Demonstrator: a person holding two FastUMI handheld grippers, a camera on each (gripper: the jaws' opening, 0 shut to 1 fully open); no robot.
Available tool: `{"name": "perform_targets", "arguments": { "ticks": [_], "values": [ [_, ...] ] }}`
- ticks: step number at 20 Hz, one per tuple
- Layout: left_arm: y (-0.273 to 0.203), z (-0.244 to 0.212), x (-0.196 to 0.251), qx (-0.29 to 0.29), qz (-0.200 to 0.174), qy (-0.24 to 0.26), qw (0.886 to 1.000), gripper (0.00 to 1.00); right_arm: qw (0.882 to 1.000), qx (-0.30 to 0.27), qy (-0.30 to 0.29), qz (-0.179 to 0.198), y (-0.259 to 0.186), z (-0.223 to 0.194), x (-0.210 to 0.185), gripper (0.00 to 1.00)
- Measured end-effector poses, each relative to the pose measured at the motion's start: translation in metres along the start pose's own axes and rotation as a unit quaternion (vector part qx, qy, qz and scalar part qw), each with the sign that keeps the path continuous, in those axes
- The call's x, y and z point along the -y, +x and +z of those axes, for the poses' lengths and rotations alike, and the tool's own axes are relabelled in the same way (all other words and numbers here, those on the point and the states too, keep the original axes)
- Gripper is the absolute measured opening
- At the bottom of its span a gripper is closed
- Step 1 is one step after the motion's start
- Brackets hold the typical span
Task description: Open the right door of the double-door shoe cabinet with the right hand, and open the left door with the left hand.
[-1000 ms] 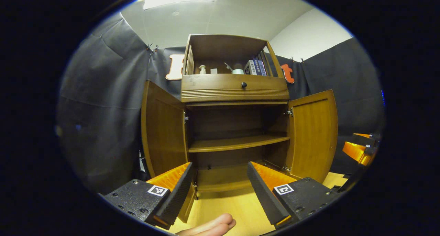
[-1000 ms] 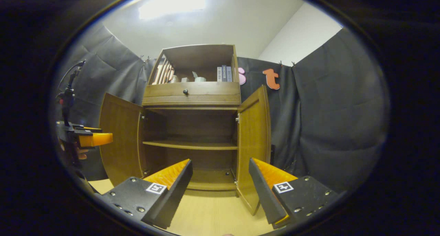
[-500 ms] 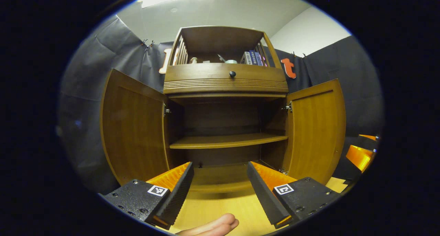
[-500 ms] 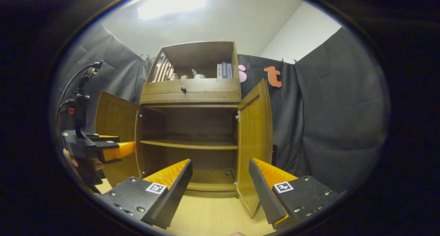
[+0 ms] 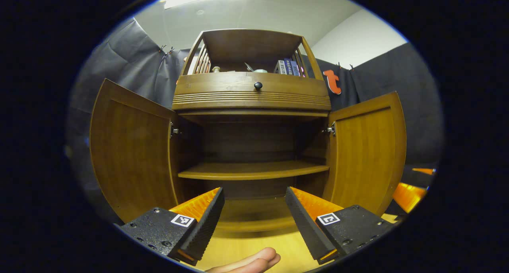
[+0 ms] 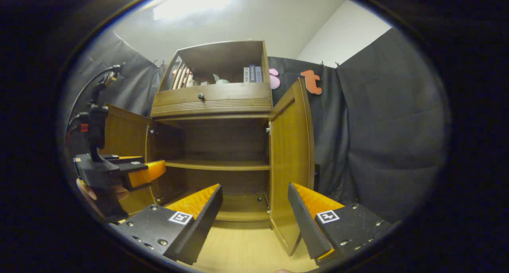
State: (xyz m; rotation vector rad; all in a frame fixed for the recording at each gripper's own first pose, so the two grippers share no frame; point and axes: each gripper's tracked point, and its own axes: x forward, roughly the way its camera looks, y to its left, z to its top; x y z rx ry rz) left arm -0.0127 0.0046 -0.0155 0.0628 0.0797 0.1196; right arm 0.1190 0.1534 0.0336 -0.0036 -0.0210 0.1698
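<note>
The brown wooden shoe cabinet (image 5: 254,96) stands ahead with both doors swung wide. In the left gripper view its left door (image 5: 133,153) and right door (image 5: 368,150) flank a bare inner shelf (image 5: 254,170). My left gripper (image 5: 254,209) is open and holds nothing, facing the cabinet's middle. In the right gripper view the right door (image 6: 290,161) stands edge-on just ahead of my open, unloaded right gripper (image 6: 254,209); the left door (image 6: 127,146) is partly hidden by the left gripper (image 6: 131,173), held at far left.
A drawer with a black knob (image 5: 258,85) sits above the doors. The open top shelf holds books (image 5: 287,66) and small items. Light wooden floor (image 5: 246,249) lies below. A fingertip (image 5: 254,262) shows at the bottom edge. The other gripper (image 5: 409,189) is at far right.
The left gripper has shifted to the right, toward the cabinet's middle, so the left door now shows broader. In the right gripper view the cabinet looks slightly nearer. Both grippers stayed open.
</note>
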Motion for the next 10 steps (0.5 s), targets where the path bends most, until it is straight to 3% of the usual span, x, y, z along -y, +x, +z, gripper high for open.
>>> {"name": "perform_targets", "arguments": {
  "ticks": [4,7,10],
  "values": [
    [0.009,0.024,0.003,0.027,0.0,-0.002,1.0,0.97,1.0,0.001,-0.004,-0.011,0.011,0.011,0.003,0.97],
    [0.012,0.033,0.002,0.053,0.002,-0.037,0.998,0.96,1.0,-0.003,-0.013,-0.018,0.018,0.01,0.002,0.97],
    [0.02,0.014,0.008,0.04,-0.01,-0.049,0.998,0.93,1.0,-0.014,-0.01,-0.022,0.025,-0.009,0.002,0.97]
  ]
}}
